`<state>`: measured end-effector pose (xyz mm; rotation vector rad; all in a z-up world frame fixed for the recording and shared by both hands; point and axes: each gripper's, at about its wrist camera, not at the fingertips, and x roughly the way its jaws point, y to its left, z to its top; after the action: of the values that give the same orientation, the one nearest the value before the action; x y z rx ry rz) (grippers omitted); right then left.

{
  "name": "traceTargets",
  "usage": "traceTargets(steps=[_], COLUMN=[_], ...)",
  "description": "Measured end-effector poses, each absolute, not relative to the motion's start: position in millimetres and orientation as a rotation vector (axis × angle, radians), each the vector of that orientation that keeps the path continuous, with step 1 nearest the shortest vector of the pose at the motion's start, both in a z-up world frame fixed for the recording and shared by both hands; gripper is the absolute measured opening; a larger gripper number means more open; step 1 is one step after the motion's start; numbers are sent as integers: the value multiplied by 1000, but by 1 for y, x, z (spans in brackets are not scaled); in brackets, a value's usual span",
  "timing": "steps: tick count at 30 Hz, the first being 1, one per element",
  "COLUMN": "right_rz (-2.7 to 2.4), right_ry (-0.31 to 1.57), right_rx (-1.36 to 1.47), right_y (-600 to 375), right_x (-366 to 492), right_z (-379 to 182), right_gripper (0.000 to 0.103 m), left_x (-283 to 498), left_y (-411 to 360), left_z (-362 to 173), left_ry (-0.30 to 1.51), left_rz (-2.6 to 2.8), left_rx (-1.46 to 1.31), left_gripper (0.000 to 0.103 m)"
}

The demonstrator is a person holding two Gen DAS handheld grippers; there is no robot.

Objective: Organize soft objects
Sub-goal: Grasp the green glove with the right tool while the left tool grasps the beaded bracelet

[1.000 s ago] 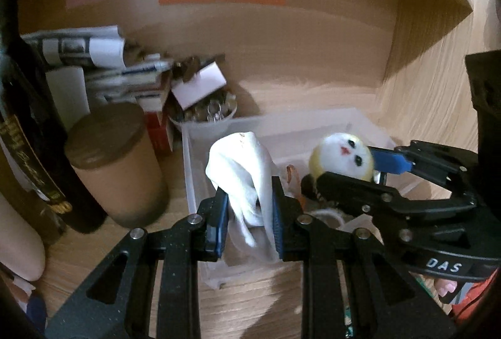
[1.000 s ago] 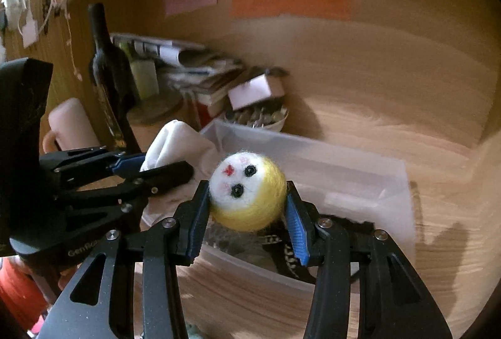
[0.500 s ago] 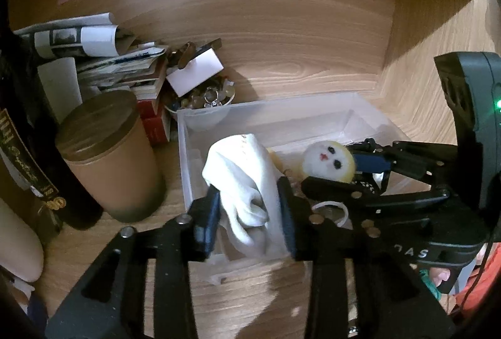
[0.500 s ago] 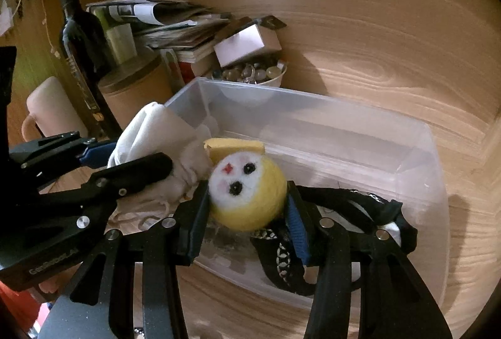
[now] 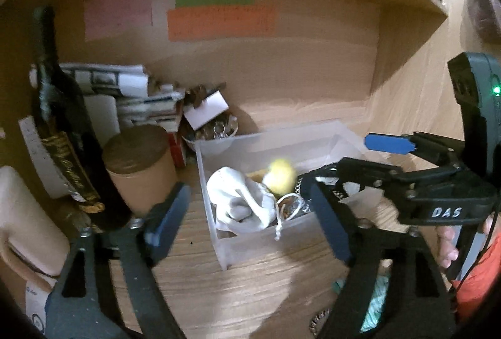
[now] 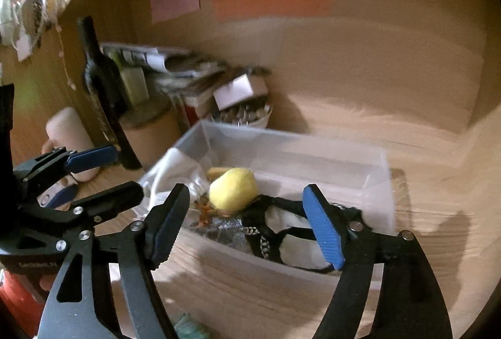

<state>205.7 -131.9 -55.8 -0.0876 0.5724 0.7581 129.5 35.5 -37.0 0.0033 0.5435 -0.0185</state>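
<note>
A clear plastic bin (image 5: 256,242) (image 6: 369,157) stands on the wooden shelf. A white cloth (image 5: 241,204) (image 6: 175,173) lies in its left end. A yellow felt ball toy (image 5: 280,179) (image 6: 233,188) lies beside it in the bin. A black strap with white cloth (image 6: 281,226) fills the bin's right part. My left gripper (image 5: 250,213) is open and empty, pulled back in front of the bin. My right gripper (image 6: 247,226) is open and empty above the bin's front wall; it also shows in the left wrist view (image 5: 344,157).
A dark wine bottle (image 5: 62,120) (image 6: 103,95), a brown lidded canister (image 5: 141,163) (image 6: 150,132), stacked papers (image 5: 125,95) and a bowl of small items (image 5: 216,129) (image 6: 244,113) crowd the shelf's left back. A pale mug (image 6: 69,138) stands far left. Coloured notes (image 5: 219,16) hang on the back wall.
Both grippers opened and drew back. The white cloth and the yellow ball toy dropped into the bin.
</note>
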Motion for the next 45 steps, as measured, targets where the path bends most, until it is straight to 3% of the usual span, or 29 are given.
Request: traceTargets(steps=[2,5,12,21,29,31,36,42,45], right_rz=[758,761,768,761,771,769,762,744,725], right_ry=[548,511,513,614,741,749,749,724,724], right_rx=[-81,-78,-71,-71,-85,-86,-102,-135,-134], right_y=[-140,-153,-172,-175,-169,-169,-172,-175,-178], right_x=[196,179,150,130,125,123,121,116,117], right_z=[-49,-45,-57,-101,-141,-146,-149,-151,-153], right_gripper=[77,85,85,85,85,85,84,72,50], left_x=[118,108,94,86,80,78,79,80,78], left_y=[34,31,29,28,18,15,7,6,6], left_z=[-33,-33,-57,-114,-140,-143,-149,-151,-152], left_ry=[519,520,597,775,824,826,842,844,833], left_rz=[-14,-22,-40,-52,-56,-56,-76,-74,-70], left_rx=[4,1,-29,-87,-62,-59,-24,-5,2], left_gripper=[103,103,103,103,103,101,81,72,68])
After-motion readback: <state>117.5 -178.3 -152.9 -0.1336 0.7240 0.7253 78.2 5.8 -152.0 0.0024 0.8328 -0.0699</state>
